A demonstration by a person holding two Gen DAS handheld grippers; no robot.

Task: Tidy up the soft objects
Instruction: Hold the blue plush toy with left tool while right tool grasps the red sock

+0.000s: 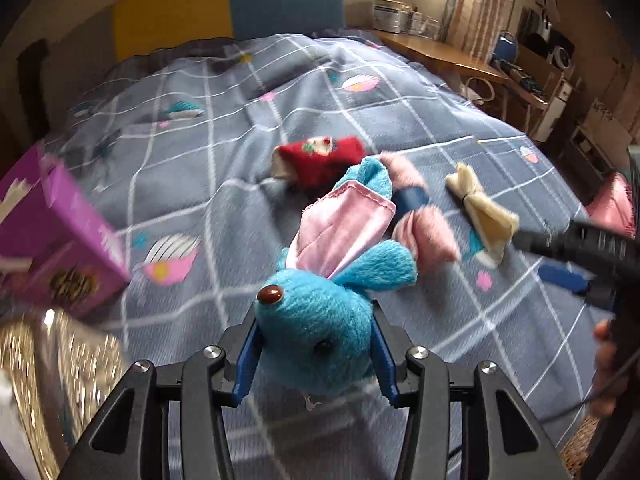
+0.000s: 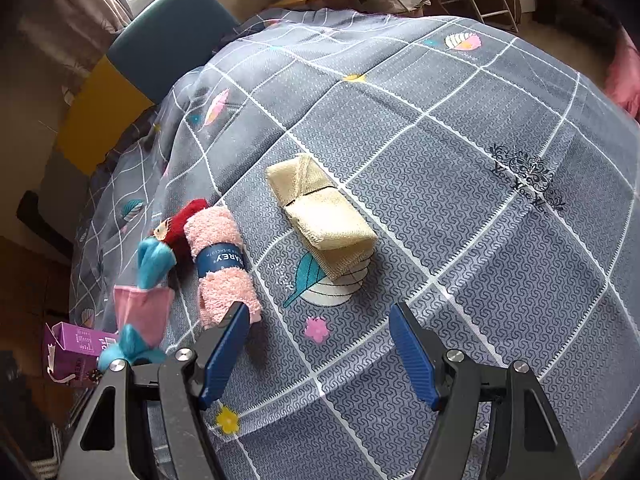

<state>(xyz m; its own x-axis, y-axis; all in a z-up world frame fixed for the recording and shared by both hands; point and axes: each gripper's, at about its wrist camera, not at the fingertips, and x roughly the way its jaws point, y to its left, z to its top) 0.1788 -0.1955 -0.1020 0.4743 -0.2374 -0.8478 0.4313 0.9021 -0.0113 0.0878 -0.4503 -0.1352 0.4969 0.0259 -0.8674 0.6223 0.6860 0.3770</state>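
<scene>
At the far left of the left wrist view, a purple cardboard box [image 1: 60, 240] with its flaps open stands beyond and to the left of the jaws; its contents are not visible, so nothing can be confirmed as stowed. The left gripper [image 1: 316, 354] is clenched on the head of a blue plush rabbit with pink satin-lined ears [image 1: 320, 320], both blue pads pressing into the fur and the ears trailing forward past the fingertips. Ahead of those jaws a red knitted soft item with a printed figure [image 1: 320, 160] lies on the grey checked bed cover [image 1: 200, 160], with a rolled pink fleece cloth bound by a dark blue paper band [image 1: 416, 216] just to its right and a folded cream cloth [image 1: 480, 208] further right. The right gripper [image 2: 320, 348] stands released with nothing between its pads; the pink roll sits just beyond its left finger, the cream cloth well ahead of the gap. Assessment: the task appears early, one item in hand, three still loose on the cover. The box is the likely receptacle, though this cannot be confirmed.
</scene>
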